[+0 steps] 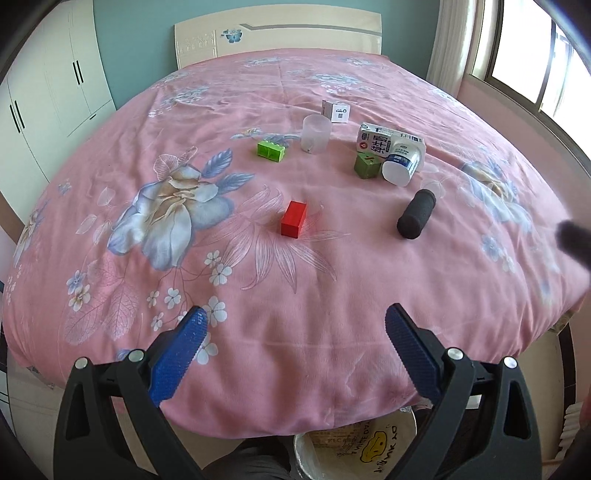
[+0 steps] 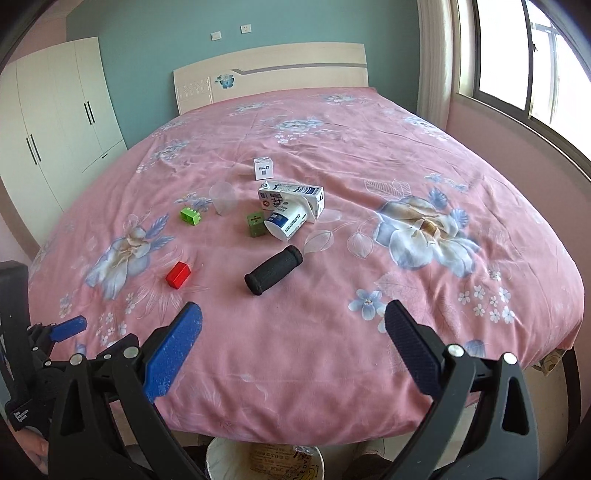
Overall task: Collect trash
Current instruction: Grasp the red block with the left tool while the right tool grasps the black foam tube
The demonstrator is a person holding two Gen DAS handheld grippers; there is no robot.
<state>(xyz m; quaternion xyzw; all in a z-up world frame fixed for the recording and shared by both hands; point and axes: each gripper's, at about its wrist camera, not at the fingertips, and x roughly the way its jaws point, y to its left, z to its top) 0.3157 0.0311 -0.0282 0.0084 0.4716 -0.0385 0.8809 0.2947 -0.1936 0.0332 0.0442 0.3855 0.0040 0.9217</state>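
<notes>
Both tongs hang spread and empty over the near edge of the bed, so by the look of it the collecting has hardly begun. Directly below the left gripper, on the floor, stands the bin with a printed liner; in the right wrist view it sits under the right gripper too, and I cannot tell what, if anything, lies in it.

Ahead of the left tongs, closest in, a red block lies alone on the pink quilt. Ahead of the right tongs and a little to their left, a black foam roll lies on its side, the nearest piece to them.

Further out, a tipped paper cup leans against a milk carton, with a dark green cube just beside the cup. To the left of that cluster stand a clear plastic cup and a light green brick. Beyond them a small white box sits farthest from the tongs.

The carton, both cups and the box read as trash, I judge, and all of them remain on the bed. The blocks and cube look like toys to be left alone. Nothing blocks the reach to the roll, but the cube crowds the paper cup, and the far headboard and wardrobe are well clear
</notes>
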